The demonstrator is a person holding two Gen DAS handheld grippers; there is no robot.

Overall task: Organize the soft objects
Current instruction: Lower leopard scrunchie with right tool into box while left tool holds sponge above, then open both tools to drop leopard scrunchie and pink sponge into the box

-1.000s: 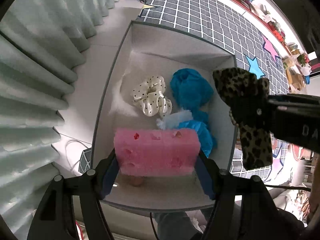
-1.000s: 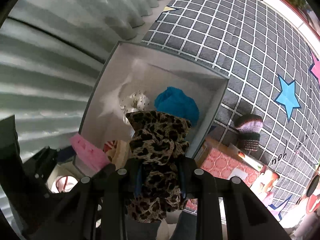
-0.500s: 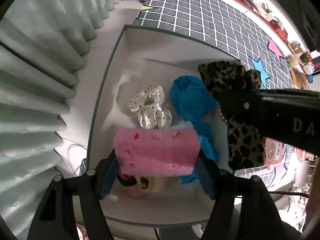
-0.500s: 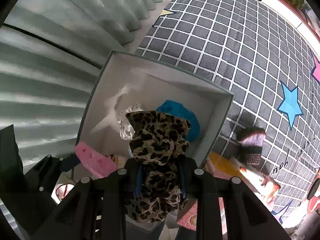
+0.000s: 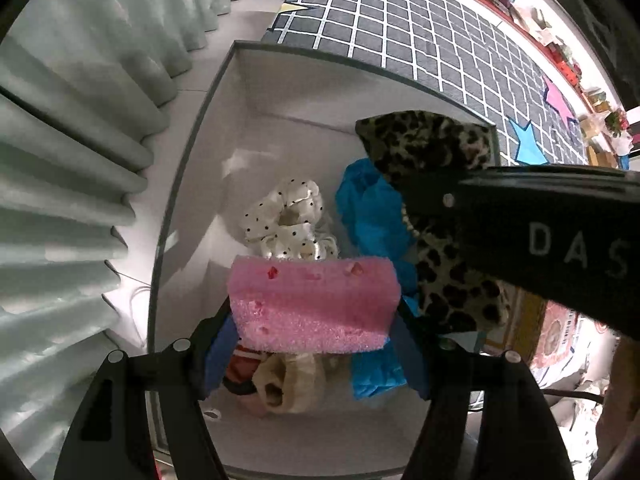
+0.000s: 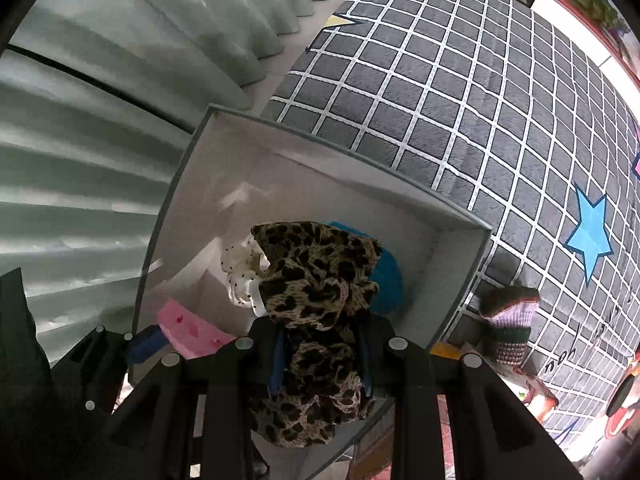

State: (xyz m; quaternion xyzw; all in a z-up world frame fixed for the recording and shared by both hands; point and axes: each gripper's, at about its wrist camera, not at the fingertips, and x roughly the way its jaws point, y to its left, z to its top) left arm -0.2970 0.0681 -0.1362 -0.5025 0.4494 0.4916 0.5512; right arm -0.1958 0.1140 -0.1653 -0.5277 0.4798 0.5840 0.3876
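Note:
My left gripper (image 5: 314,320) is shut on a pink sponge (image 5: 312,304), held over the near part of an open white box (image 5: 256,92). My right gripper (image 6: 320,354) is shut on a leopard-print scrunchie (image 6: 316,276), hanging above the box's right side; it also shows in the left wrist view as the scrunchie (image 5: 432,144) under a black finger (image 5: 520,220). Inside the box lie a white polka-dot scrunchie (image 5: 286,220), a blue cloth (image 5: 368,208) and a beige soft item (image 5: 288,384) below the sponge.
The box (image 6: 304,152) stands on a grey checked mat (image 6: 460,64) with a blue star (image 6: 590,236), beside pale green curtains (image 6: 100,92). A purple knitted item (image 6: 508,328) lies on the mat right of the box. Colourful packages (image 5: 556,332) sit by the box's right wall.
Both grippers have come down toward the box, which now looks larger. The leopard scrunchie has shifted left, from beside the box's right wall to over its inside.

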